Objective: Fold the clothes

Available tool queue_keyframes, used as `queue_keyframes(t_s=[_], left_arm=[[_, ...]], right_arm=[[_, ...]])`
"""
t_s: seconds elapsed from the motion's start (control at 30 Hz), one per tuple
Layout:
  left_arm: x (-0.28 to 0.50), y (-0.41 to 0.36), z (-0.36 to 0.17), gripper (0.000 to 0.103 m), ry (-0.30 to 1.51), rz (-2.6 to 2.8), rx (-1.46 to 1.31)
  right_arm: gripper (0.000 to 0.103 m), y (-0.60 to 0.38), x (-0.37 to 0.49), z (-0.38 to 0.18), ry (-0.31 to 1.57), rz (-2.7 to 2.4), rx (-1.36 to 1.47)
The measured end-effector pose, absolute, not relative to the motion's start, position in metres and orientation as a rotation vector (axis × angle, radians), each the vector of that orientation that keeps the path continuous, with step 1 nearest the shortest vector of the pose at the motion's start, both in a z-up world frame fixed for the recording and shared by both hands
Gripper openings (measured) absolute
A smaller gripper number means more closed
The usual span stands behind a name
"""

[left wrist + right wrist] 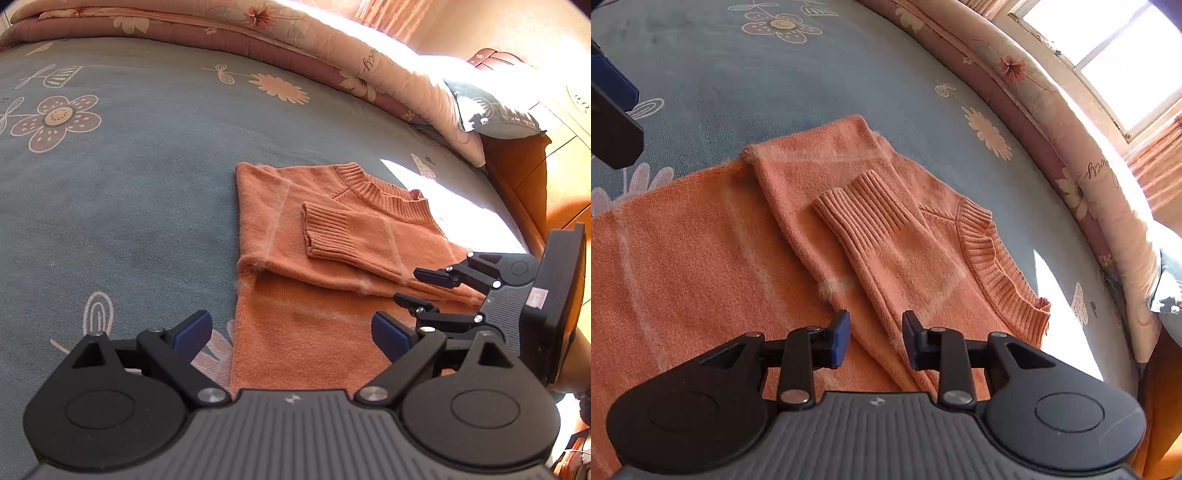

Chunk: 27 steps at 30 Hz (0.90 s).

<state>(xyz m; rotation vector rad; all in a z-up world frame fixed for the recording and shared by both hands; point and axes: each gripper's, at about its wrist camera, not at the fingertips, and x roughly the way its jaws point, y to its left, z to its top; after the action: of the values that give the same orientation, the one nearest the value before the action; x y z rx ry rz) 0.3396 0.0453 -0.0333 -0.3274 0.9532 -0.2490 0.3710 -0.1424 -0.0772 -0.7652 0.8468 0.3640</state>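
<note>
Nearest the left wrist camera, the left gripper (291, 332) hangs with its jaws spread wide and released, nothing between the blue pads; it sits over the lower body of an orange knit sweater (295, 332). Just to its right, the right gripper (410, 286) reaches in from the bed's edge, low over the folded sleeve; its own camera shows it (873, 341) with jaws parted and released, the sleeve fabric lying beneath the gap, not pinched.

The sweater (701, 266) lies flat on a blue-grey bed sheet (129, 206) printed with flowers. Its long axis runs from the hem, near the left gripper, away to the ribbed collar (384, 195), which points toward the far side of the bed. One sleeve is folded across the chest, crosswise to that axis, its ribbed cuff (327, 230) ending just below the collar. The left shoulder edge is folded in, giving a straight left side. The knit is fuzzy, with pale worn lines along the old creases.

Farther off, a pink floral quilt (229, 26) is bunched along the far edge, with a grey-blue pillow (491, 114) at its right end. Strong sunlight falls across the sheet beside the collar.
</note>
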Motion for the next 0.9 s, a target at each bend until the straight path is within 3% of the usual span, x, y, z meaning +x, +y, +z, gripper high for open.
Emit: queue_keyframes(t_s=[0.13,0.3,0.47,0.53,0.57,0.6,0.73,0.9], left_arm=[[0.362,0.02,-0.035,0.092,0.977,-0.293,-0.429],[0.399,-0.023,-0.046,0.064,1.016,-0.297,-0.566],[0.431,-0.08,-0.044,0.063,1.003,-0.336,-0.486],[0.442,-0.109,-0.042,0.063,0.992,-0.382,-0.394],[0.446,-0.124,-0.041,0.063,0.983,-0.408,-0.34],[0.449,-0.14,-0.042,0.063,0.968,-0.437,-0.274],[0.457,-0.196,-0.055,0.063,0.945,-0.53,-0.045],[0.458,-0.199,-0.091,0.062,1.047,-0.497,0.015]], right_arm=[[0.036,-0.18,0.359,-0.069,0.907,0.317,-0.629],[0.038,-0.255,0.336,-0.067,1.022,0.211,-0.282],[0.037,-0.321,0.322,-0.06,1.01,0.11,0.027],[0.032,-0.346,0.318,-0.056,0.978,0.062,0.104],[0.013,-0.358,0.318,-0.055,0.962,0.038,0.13],[0.003,-0.371,0.321,-0.054,0.949,0.014,0.149],[0.003,-0.412,0.328,-0.051,0.893,-0.069,0.17],[0.004,-0.445,0.352,-0.054,0.839,-0.125,0.151]])
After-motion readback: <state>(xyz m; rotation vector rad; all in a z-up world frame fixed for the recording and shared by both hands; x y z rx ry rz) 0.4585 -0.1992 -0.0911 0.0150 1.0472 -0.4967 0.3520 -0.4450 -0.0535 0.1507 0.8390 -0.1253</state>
